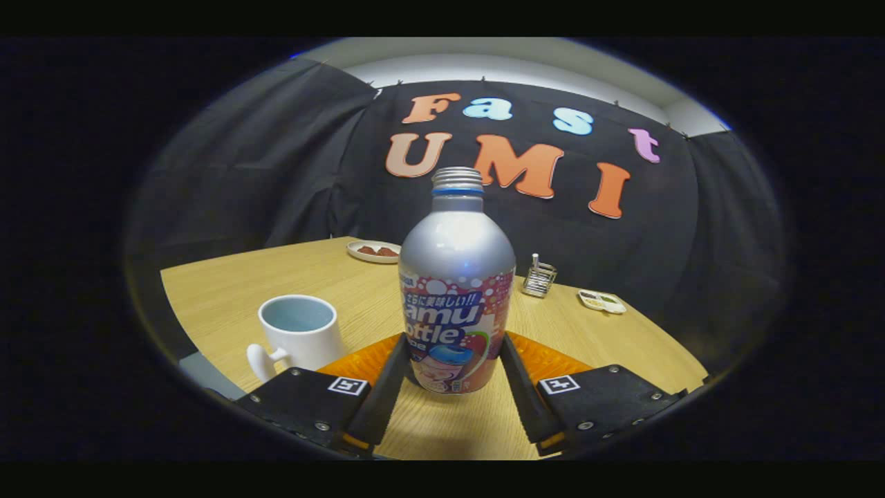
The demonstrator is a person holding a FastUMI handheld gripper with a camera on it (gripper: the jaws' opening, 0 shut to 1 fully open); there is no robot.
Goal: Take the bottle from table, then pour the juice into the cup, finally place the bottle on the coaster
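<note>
A silver metal bottle [456, 277] with a colourful label and no cap stands upright between my fingers. My gripper [454, 342] is shut on it, one finger pressed against each side of its lower body. An orange coaster [556, 361] lies on the wooden table [228, 290] just behind the bottle's base and shows on both sides of it. Whether the bottle's bottom rests on the table or hangs just above it I cannot tell. A white cup [299, 335] with a handle stands left of the bottle, beside my left finger; its inside looks pale and I see no juice in it.
Far across the table sits a small white plate [373, 251] with reddish food. To the right beyond the bottle stand a small metal rack [538, 277] and a little white dish [601, 301]. The table's far edges meet the black cloth wall.
</note>
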